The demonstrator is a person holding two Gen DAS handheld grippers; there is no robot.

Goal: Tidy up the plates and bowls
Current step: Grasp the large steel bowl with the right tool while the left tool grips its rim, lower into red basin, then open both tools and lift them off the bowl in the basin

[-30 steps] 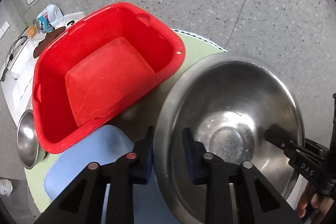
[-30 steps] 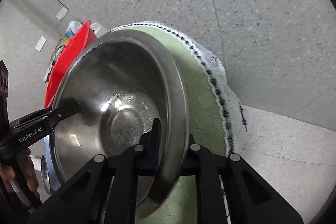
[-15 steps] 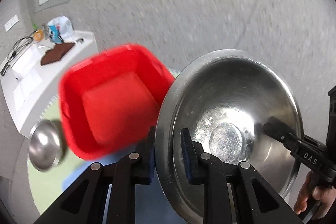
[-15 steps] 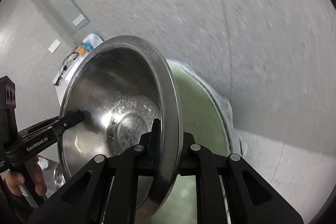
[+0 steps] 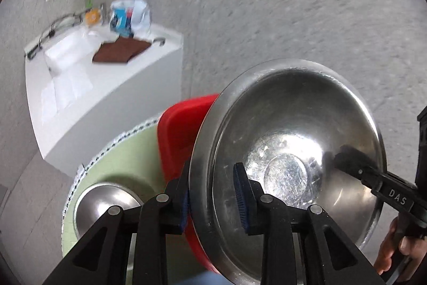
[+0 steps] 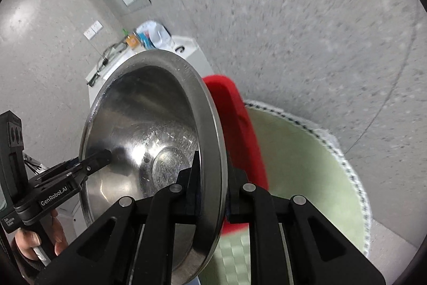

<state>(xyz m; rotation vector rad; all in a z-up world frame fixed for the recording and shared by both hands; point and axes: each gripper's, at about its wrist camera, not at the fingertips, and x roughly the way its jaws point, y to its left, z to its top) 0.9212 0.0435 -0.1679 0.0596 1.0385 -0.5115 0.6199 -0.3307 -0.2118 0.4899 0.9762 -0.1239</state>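
Steel bowl (image 5: 293, 140) is seen large in the left wrist view, held up off the table and tilted on edge, with its hollow turned toward the camera. Left gripper (image 5: 213, 194) is clamped on the near rim, one blue-padded finger inside the bowl and the other outside, closed down to the thickness of the wall. Right gripper (image 5: 344, 156) is seen at the far right, its black tip pressed on the inner wall at the opposite rim; a hand (image 5: 397, 245) is visible on its handle. Red tub (image 5: 181, 135) is partly hidden behind the bowl. A second steel bowl (image 5: 106, 199) is seen lower left, resting on the green tablecloth (image 5: 133, 151). A white counter (image 5: 106, 76) with a brown cloth (image 5: 120, 52) and a plastic bag (image 5: 130, 15) is seen behind, by the grey wall.

In the right wrist view the steel bowl (image 6: 149, 135) is seen nearly edge-on, its rim standing almost vertical. Right gripper (image 6: 210, 183) is closed on the rim, one finger inside and one outside. Left gripper (image 6: 98, 159) is seen at the left, its tip on the inner wall, with a hand (image 6: 40, 237) below it. Red tub (image 6: 240, 135) is seen just behind the bowl, over the green tablecloth (image 6: 307, 164). Background is motion-blurred.
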